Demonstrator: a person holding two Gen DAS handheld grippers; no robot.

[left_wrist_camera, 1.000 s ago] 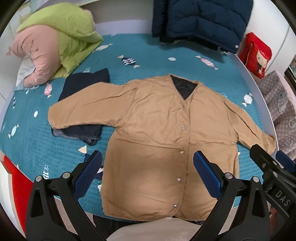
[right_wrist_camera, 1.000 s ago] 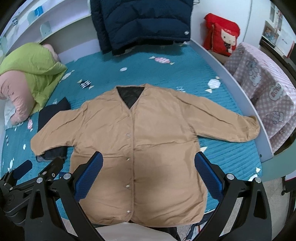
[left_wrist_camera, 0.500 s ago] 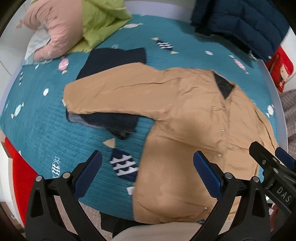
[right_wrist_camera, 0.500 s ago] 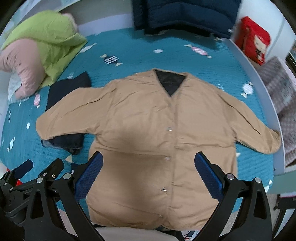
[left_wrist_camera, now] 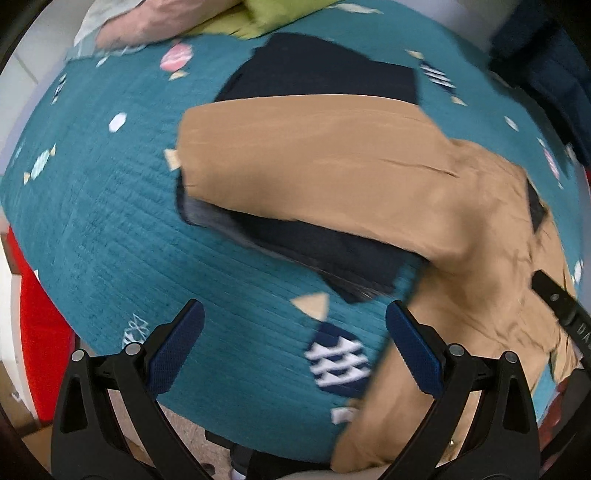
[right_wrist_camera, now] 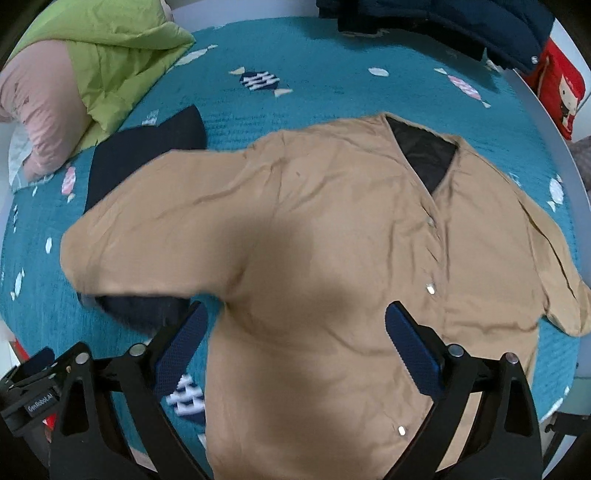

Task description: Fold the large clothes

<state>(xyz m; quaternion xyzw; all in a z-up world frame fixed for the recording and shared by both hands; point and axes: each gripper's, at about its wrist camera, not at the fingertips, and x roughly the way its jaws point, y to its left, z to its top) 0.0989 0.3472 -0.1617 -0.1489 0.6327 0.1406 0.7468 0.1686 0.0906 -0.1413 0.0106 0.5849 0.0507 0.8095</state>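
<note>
Left wrist view, L to R: red object (left_wrist_camera: 44, 321) at far left edge below the bed. Teal quilted bedspread (left_wrist_camera: 96, 229) w/ candy print fills the frame. Left gripper (left_wrist_camera: 293, 343) spread wide, nothing between the fingers, hovering over bare bedspread near the bed's front edge. Tan jacket (left_wrist_camera: 332, 162) lies flat ahead and to the R of the claw; its one sleeve stretches out L, draped over a dark navy folded garment (left_wrist_camera: 325, 243), which pokes out above and below the sleeve. Jacket hem runs just beside the R fingertip; contact not clear, frame blurred. Part of the other claw shows at far R.

Right wrist view, L to R: pink pillow (right_wrist_camera: 40, 107) and green quilt (right_wrist_camera: 118, 55) at back L, 1 each. Navy garment (right_wrist_camera: 147, 158) under the sleeve, 1. Right gripper (right_wrist_camera: 295, 343) also wide apart, empty, poised over the jacket (right_wrist_camera: 332, 258) lower front; body of the jacket sits between and ahead of the fingers. Snaps visible on the placket: 3. Black lining shows at the V-neck. Dark blue puffer coat (right_wrist_camera: 443, 22) at back R, 1. Red cushion (right_wrist_camera: 561, 85) at far R, 1. Jacket count: 1, both sleeves spread out.
</note>
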